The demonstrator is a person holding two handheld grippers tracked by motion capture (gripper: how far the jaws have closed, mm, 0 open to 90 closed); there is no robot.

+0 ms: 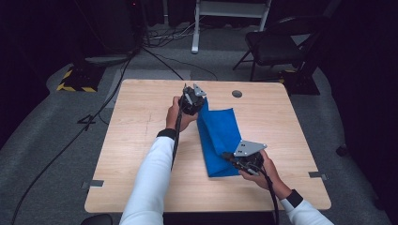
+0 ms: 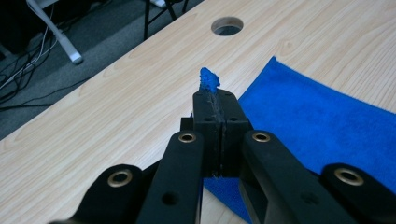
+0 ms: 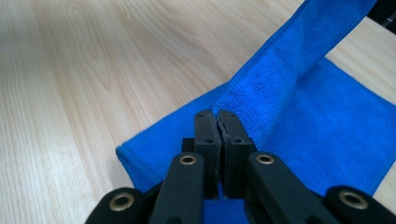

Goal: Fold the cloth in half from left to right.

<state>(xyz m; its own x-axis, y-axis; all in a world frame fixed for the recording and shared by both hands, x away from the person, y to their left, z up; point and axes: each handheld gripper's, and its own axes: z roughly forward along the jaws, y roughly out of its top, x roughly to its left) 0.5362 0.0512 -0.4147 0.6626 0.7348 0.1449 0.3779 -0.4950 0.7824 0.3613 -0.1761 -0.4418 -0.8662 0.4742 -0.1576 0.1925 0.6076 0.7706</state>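
Lying partly folded on tabletop (image 1: 141, 140): blue cloth (image 1: 220, 136), right of centre. Left gripper (image 2: 216, 95) clamped on far corner, tuft poking past closed jaws. Right gripper (image 3: 219, 116) clamped on near edge, lifted fold stretching away toward left gripper. Round hole (image 1: 237, 93) just beyond cloth.

No text, label, brand or number can be read on anything here. The one sign is yellow-and-black hazard striping (image 1: 74, 87) on the floor, far left of the table.
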